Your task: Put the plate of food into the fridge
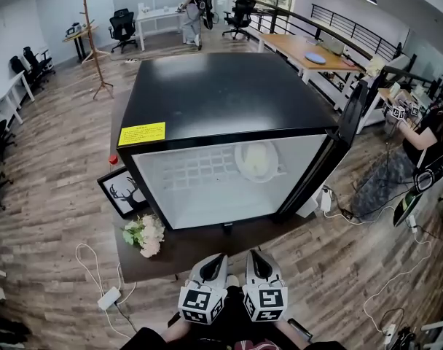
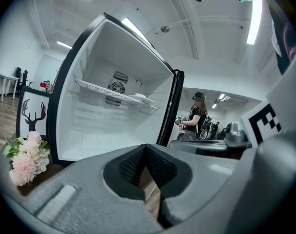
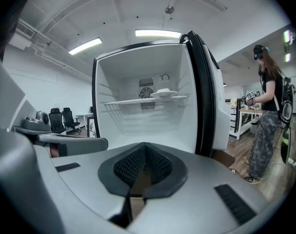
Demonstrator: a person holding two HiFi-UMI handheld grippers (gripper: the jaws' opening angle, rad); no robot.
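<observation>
A small black fridge [image 1: 221,93] stands with its door [image 1: 331,159] swung open to the right. On its wire shelf [image 1: 200,168] lies a white plate of food [image 1: 258,159], at the right side; the plate [image 2: 140,97] shows small in the left gripper view, and the plate [image 3: 163,92] sits mid-shelf in the right gripper view. My left gripper [image 1: 216,257] and right gripper [image 1: 256,256] hover side by side in front of the fridge opening, apart from it. The left gripper [image 2: 145,147] and the right gripper [image 3: 145,146] are each shut with nothing between the pads.
White and pink flowers [image 1: 145,233] and a framed deer picture [image 1: 123,192] rest on the low dark stand at the fridge's front left. A power strip with cables [image 1: 108,297] lies on the wood floor. A person [image 1: 425,137] stands at the right beside the door.
</observation>
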